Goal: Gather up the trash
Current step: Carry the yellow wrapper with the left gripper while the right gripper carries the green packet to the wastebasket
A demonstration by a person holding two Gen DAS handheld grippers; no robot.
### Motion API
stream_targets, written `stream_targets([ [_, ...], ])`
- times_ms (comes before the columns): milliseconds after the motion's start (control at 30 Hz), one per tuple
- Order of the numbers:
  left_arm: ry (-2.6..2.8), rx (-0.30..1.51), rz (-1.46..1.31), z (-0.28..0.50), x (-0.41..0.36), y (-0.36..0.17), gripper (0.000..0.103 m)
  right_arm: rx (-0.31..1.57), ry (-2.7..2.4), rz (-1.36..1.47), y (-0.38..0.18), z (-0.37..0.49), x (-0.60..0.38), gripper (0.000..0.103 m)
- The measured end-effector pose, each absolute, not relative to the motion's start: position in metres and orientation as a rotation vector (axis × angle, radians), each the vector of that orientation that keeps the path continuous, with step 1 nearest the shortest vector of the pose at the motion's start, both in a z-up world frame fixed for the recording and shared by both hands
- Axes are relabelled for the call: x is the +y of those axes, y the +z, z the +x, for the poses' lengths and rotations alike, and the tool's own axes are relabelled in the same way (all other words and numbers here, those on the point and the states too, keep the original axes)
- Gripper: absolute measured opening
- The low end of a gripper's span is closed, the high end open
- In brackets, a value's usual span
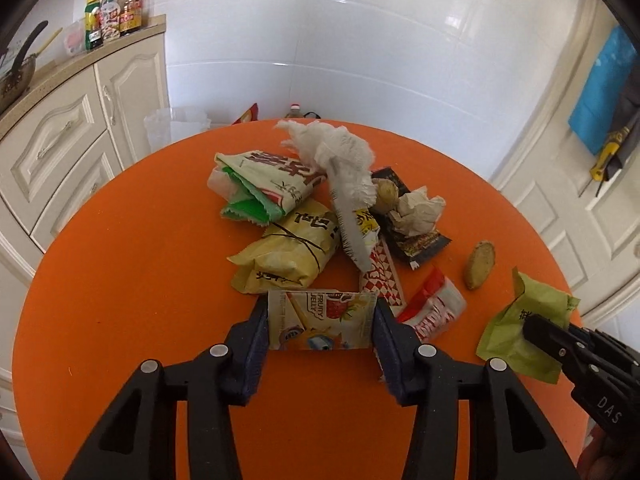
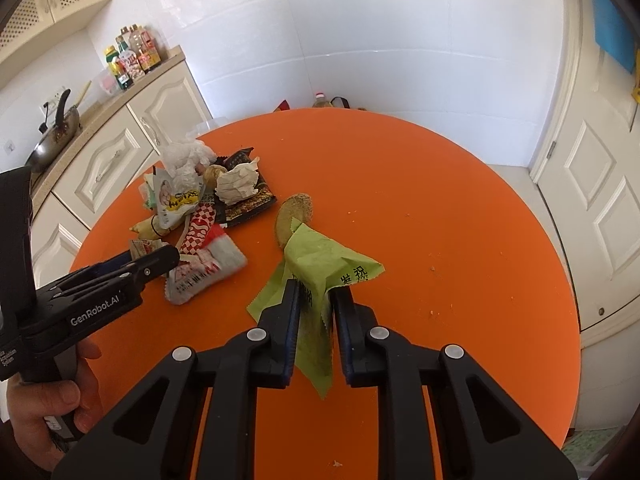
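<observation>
The left gripper (image 1: 320, 326) squeezes a jelly packet (image 1: 320, 320); the right gripper (image 2: 314, 300) pinches a green wrapper (image 2: 320, 264) at lower middle, above the orange worktop (image 2: 440, 220).

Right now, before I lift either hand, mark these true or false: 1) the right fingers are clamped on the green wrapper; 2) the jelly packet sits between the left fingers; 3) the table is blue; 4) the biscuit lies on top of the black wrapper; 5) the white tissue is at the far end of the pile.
1) True: the right gripper pinches the green wrapper.
2) True: the jelly packet is between the left gripper pads.
3) False: the table is orange.
4) False: the biscuit lies alone on the table, apart from the black wrapper.
5) True: the white tissue tops the far side.
</observation>
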State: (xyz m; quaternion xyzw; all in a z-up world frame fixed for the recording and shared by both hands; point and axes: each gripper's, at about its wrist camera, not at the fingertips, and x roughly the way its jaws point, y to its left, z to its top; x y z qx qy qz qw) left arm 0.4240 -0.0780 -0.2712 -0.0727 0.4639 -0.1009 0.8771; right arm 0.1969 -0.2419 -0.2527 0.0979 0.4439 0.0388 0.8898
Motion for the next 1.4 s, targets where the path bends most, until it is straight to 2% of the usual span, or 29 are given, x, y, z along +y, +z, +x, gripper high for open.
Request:
stream_targets([
  [533,-0.203,0.92,-0.192,0.416,-0.016,-0.282,0.044,0.932,0.119,0.213,-0.248,0.172,-0.231,0.014],
  [767,-0.208,0.926,-0.19,0.4,-0.015,-0.286,0.044,0.961,0.137,0.227,-0.264,0.179,-0.223,0.019],
  [867,-0.221,0.909,-0.182,0.389,-0.021,-0.275,0.044,0.968,0.141,0.205,-0.266,0.18,-0.221,0.016],
  [967,-0.233,0.879,-0.168,0.381,-0.022,-0.267,0.044,0.939,0.155,0.217,-0.258,0.173,-0.221,0.008],
  [1400,-0.319,0.771,-0.14,0.32,-0.055,-0.209,0.044,0.783,0.116,0.25,-0.195,0.113,-0.257,0.008],
])
